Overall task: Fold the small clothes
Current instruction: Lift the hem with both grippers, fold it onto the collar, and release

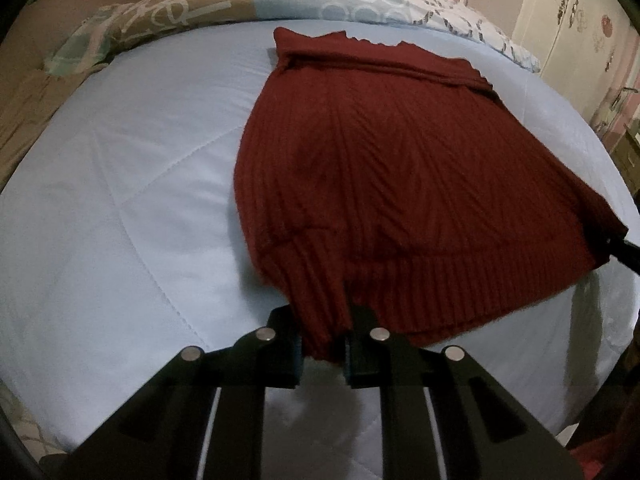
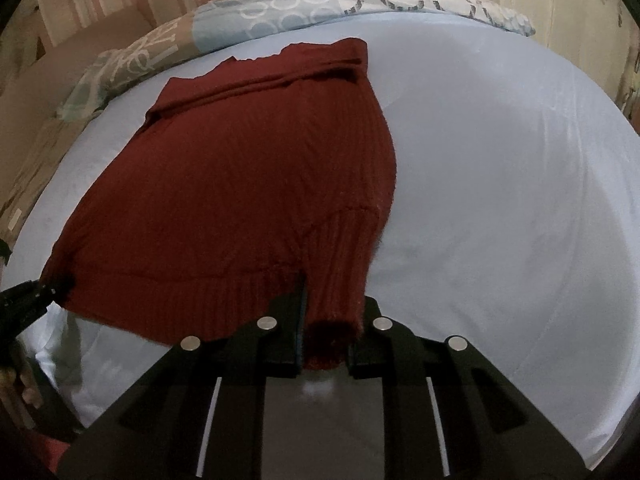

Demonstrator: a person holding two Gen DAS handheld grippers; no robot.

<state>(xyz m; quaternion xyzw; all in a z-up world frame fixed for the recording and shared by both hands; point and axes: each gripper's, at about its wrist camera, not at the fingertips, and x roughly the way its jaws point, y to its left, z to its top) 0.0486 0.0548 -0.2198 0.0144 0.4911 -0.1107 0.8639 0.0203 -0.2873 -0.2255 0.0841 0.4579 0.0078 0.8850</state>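
A dark red ribbed knit sweater [image 1: 392,168] lies on a pale blue quilt [image 1: 120,200], its far end folded over. My left gripper [image 1: 322,344] is shut on the sweater's near left corner, lifting it slightly. My right gripper [image 2: 324,346] is shut on the near right corner of the sweater [image 2: 240,184], where a ribbed cuff hangs between the fingers. The right gripper also shows at the right edge of the left wrist view [image 1: 624,250], and the left gripper at the left edge of the right wrist view [image 2: 28,296].
Patterned pillows [image 1: 200,4] lie along the far edge of the bed. A striped wall stands behind them and a white wardrobe [image 1: 576,20] at the right. Bare quilt [image 2: 500,200] lies on both sides of the sweater.
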